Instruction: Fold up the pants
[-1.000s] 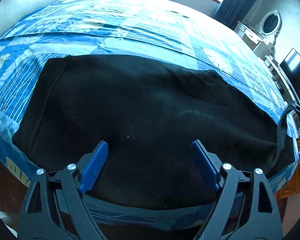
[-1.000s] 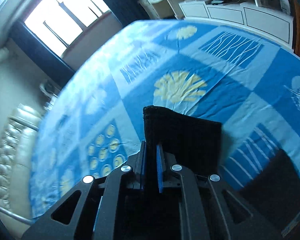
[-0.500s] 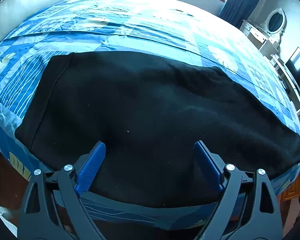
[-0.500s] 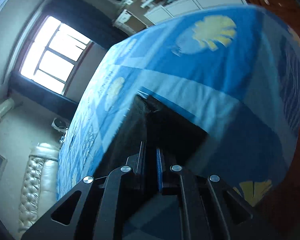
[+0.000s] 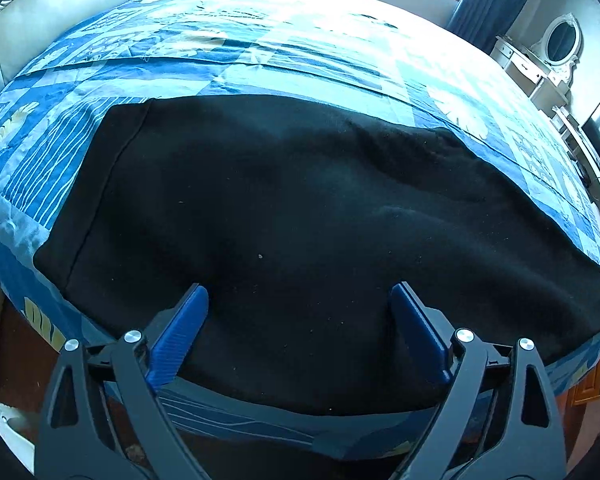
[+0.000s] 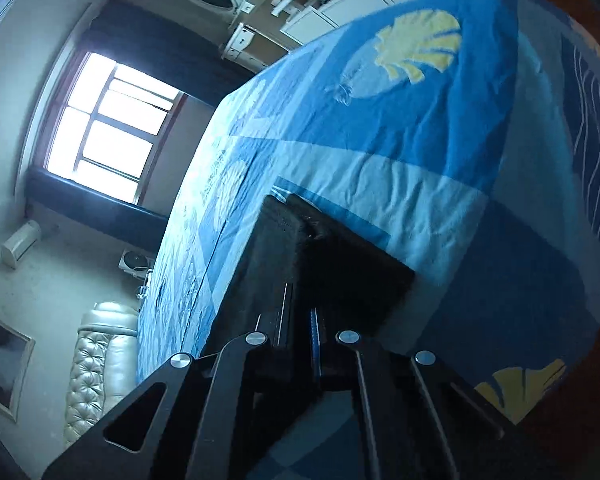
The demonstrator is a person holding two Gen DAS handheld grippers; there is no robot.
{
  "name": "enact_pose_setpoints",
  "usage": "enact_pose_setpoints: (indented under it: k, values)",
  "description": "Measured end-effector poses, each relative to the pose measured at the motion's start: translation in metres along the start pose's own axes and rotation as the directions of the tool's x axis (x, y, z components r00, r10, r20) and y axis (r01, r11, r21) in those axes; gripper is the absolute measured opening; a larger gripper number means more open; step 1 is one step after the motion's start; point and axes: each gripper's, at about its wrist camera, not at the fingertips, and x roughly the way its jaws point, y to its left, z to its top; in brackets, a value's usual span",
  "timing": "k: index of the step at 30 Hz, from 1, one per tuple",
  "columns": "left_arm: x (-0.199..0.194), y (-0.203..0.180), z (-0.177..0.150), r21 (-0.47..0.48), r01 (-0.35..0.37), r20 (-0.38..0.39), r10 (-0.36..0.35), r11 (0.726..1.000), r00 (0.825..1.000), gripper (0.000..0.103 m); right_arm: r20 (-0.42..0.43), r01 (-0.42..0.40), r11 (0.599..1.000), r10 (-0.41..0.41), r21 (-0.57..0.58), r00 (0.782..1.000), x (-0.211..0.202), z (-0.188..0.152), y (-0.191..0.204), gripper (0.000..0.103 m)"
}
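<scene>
left tool (image 5: 298, 332): jaws spread wide, have just been opening further; nothing pinched. Black cloth lies under and ahead of the blue pads (image 5: 180, 330), no contact I can confirm.
right tool (image 6: 300, 320): jaws pressed together on a black edge of the pants (image 6: 332, 272); a second ago it held that edge up in the air over the bed, now the edge sits low at the bed's side.
pants, from left tool: pants (image 5: 300, 216) spread flat directly ahead, running left to right across the near part of the bed (image 5: 260, 60). The strip that hung at the far right a second ago is gone; that end now lies flat.
meaning: looks like one fold or lay-down just finished on the right end; my guess is the right tool lets go next. Left tool free for a new grab.
count: 1 pair of pants, 2 tools, 1 bed.
background: mirror dresser (image 5: 540, 60) far right of left tool, window (image 6: 104, 128) left of right tool.
</scene>
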Motion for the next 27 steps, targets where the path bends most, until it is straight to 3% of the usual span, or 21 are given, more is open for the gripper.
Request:
enact_pose_setpoints:
  k: [4,10,13,15,16,21,27]
  values:
    - [0.001,0.000,0.000,0.012,0.001,-0.002,-0.001,1.000,1.000,0.093,-0.007,0.050,0.999,-0.050,0.014,0.999,0.007,-0.002,-0.024,0.006]
    - [0.003,-0.001,-0.001,0.036,-0.003,-0.002,0.003,0.999,1.000,0.095,-0.033,-0.006,0.998,0.008,0.059,0.999,0.009,-0.001,-0.042,0.006]
    - [0.003,0.000,-0.001,0.040,0.002,-0.002,-0.002,0.999,1.000,0.095,-0.023,0.008,0.999,-0.008,0.035,1.000,-0.008,0.006,-0.039,0.014]
    - [0.003,-0.001,-0.002,0.047,0.005,0.001,-0.005,0.999,1.000,0.095,0.017,0.027,1.000,-0.027,0.014,0.999,-0.022,0.014,-0.038,0.038]
    - [0.003,-0.001,-0.003,0.049,0.006,0.002,-0.006,0.999,1.000,0.095,0.014,0.029,1.000,-0.029,0.004,0.999,-0.024,0.022,-0.040,0.043]
    - [0.004,-0.002,-0.002,0.048,0.004,0.003,-0.005,0.999,1.000,0.097,-0.083,0.001,0.999,0.002,0.037,0.997,-0.009,0.041,-0.048,0.044]
    - [0.004,-0.004,-0.002,0.046,-0.003,0.003,0.002,0.999,1.000,0.098,-0.117,-0.095,0.984,0.114,0.153,0.987,0.012,0.025,-0.062,0.046]
